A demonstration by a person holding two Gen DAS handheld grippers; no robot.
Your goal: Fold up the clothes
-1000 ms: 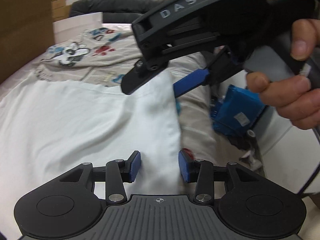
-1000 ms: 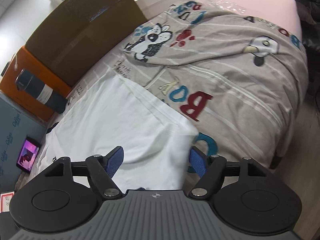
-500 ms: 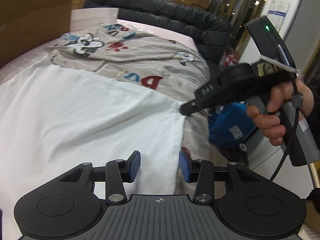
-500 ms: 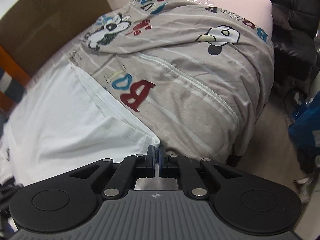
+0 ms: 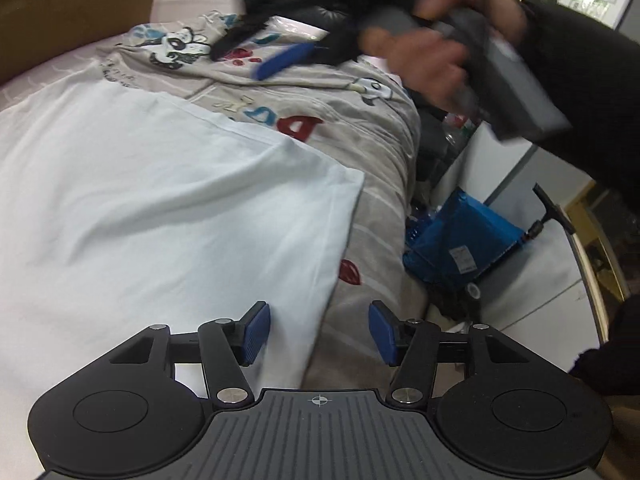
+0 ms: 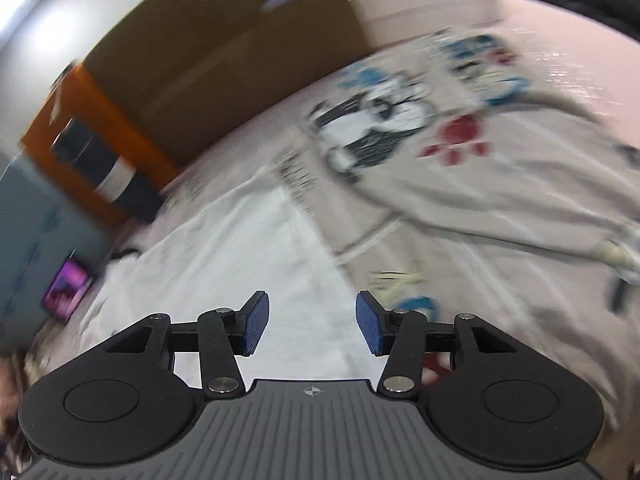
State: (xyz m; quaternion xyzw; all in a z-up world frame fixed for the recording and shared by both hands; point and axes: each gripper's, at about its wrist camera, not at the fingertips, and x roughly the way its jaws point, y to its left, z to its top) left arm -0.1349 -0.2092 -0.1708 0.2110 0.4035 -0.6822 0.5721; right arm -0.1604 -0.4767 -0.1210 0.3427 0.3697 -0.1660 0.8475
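Both of my grippers are spread wide with nothing between the pads. Left gripper (image 5: 318, 334) is hovering over the near right edge of the white shirt (image 5: 152, 208); right gripper (image 6: 308, 326) is up over the shirt's far side, and its view is motion-blurred, so detail there is poor.

The shirt is lying flat on the printed grey sheet (image 5: 360, 128), with its right edge running straight and ending in a square corner (image 5: 356, 174). That clean edge could be a finished fold line or just the hem laid out; I'm not able to tell from this which it is, nor how many layers there are.

My right hand (image 5: 432, 60) is holding its tool above the sheet's cartoon print, well away from the shirt.

Judging how to handle it well from here:
- I'm watching that any pinch takes only shirt cloth, not the sheet under it. Both are soft, and they're touching along that edge.
- I'm favouring grabs at corners, both sides level, so the cloth is moving as one panel and not skewing.
- I'm keeping lifts low; thin cotton like this is likely to drag and wrinkle.
- The blue bag (image 5: 464, 236) on the floor beside the bed is staying out of my path.
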